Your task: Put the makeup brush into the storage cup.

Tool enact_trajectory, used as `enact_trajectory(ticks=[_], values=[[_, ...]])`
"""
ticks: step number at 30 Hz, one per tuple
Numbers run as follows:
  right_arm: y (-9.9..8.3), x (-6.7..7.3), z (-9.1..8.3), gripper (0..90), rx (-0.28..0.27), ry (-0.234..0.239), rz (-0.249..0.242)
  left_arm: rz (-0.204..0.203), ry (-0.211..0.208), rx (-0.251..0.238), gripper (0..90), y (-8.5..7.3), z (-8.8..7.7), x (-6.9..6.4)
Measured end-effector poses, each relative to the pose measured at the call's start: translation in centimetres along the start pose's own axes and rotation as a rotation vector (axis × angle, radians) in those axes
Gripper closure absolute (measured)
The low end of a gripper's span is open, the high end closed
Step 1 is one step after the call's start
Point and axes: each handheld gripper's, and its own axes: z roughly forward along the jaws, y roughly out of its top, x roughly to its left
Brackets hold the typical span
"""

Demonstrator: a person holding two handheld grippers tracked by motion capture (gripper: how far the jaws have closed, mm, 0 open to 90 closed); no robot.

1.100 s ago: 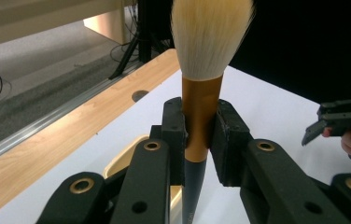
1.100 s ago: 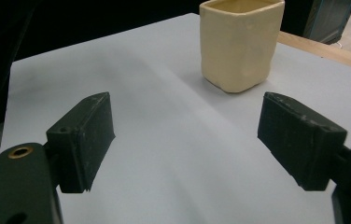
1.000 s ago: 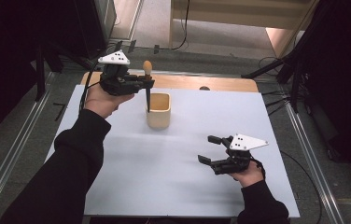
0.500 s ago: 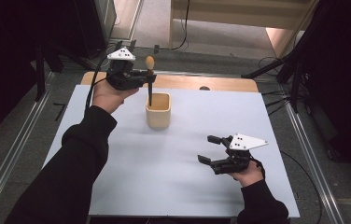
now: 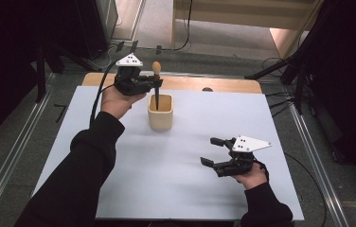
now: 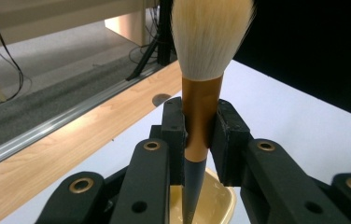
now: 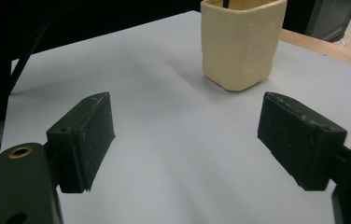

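Gripping the brush [image 6: 202, 112] by its copper ferrule, the left gripper [image 5: 144, 84] holds it upright, handle tip inside the cream cup [image 5: 160, 112] at the far middle; lowering straight avoids tipping. The right gripper [image 5: 215, 152] rests open, near right.

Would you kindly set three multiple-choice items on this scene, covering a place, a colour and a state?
1. Where is the brush's handle tip?
A. inside the cup
B. flat on the table
C. beside the right tool

2. What colour is the cup?
A. blue
B. cream
C. red

3. How is the right tool?
A. shut on the cup
B. shut on the brush
C. open, with nothing held

Answers:
1 A, the dark handle dips into the cup below the left tool.
2 B, its walls are pale yellow.
3 C, its jaws stand wide over the bare table.
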Motion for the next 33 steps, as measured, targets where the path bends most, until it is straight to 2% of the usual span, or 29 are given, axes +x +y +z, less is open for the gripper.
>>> enact_trajectory(ticks=[5,9,16,22,24,25,27,29,33], values=[[0.0,0.1,0.1,19.4,0.006,0.0,-0.005,0.004,0.0,0.025,77.3,-0.6,0.4,0.0],[0.0,0.0,0.1,19.5,0.003,0.0,-0.003,-0.004,0.003,0.019,77.1,-1.0,0.6,0.1],[0.0,0.1,0.2,19.5,0.012,0.005,-0.011,-0.006,0.002,0.044,76.9,-1.8,0.9,0.3],[0.0,0.1,0.2,19.5,0.009,0.003,-0.011,-0.018,-0.006,0.042,76.3,-1.9,0.8,0.4],[0.0,0.1,0.2,19.5,0.009,0.003,-0.011,-0.016,-0.03,0.035,68.1,-1.9,0.8,0.5],[0.0,0.1,0.2,19.5,0.008,0.003,-0.011,-0.017,-0.028,0.041,56.4,-1.9,0.9,0.5],[0.0,0.1,0.2,19.5,0.009,0.003,-0.011,-0.007,-0.022,0.067,42.3,-2.0,1.0,0.6],[0.0,0.1,0.1,19.5,0.008,0.003,-0.007,-0.009,-0.024,0.08,35.5,-2.1,0.9,0.7],[0.0,0.1,0.1,19.5,0.009,0.002,-0.007,-0.018,-0.039,0.089,30.2,-2.1,0.6,0.8]])
